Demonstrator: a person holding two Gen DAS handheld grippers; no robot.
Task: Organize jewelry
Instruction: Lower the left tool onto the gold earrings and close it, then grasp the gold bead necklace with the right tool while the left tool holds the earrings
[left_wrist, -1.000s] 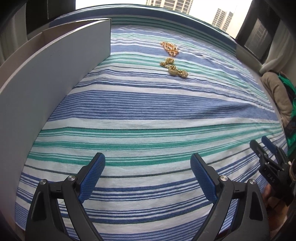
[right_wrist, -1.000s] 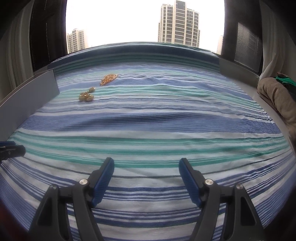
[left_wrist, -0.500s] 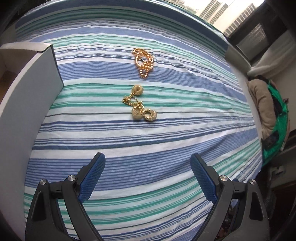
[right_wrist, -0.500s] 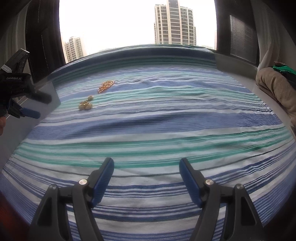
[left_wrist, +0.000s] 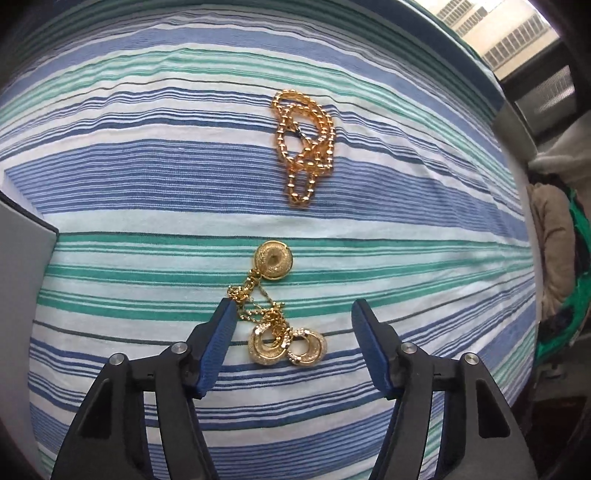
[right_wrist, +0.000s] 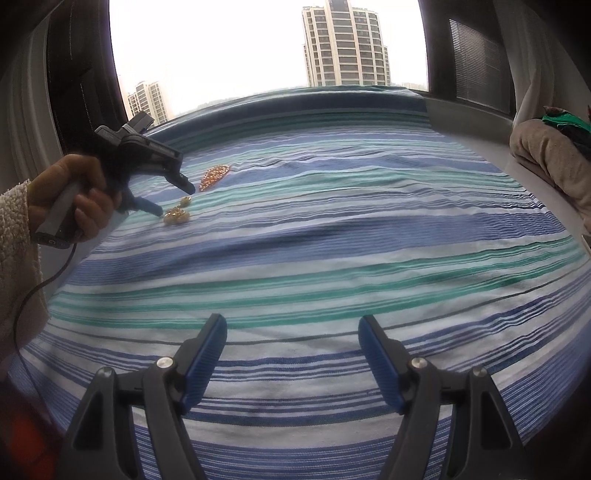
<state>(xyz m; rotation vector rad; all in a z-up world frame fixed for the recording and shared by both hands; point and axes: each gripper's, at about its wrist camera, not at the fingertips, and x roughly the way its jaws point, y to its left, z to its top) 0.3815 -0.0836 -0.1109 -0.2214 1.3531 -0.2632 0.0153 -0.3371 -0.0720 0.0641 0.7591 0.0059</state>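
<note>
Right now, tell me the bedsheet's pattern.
The bedsheet has blue, green and white stripes, clearest in the left wrist view.

**Two grippers over a striped bed, jewelry at the far left**

The right hand-held gripper (right_wrist: 291, 325) hangs low over the blue, green and white striped bedspread (right_wrist: 351, 236), its blue-padded fingers spread wide with only cloth between them. At far left, a hand (right_wrist: 74, 195) grips the left hand-held gripper (right_wrist: 175, 201), fingers apart, tips just beside a small gold cluster of earrings (right_wrist: 176, 216). A gold bead necklace (right_wrist: 214, 176) lies just beyond. A beige bundle (right_wrist: 550, 158) sits at right; towers (right_wrist: 343, 44) show through the window.
</note>
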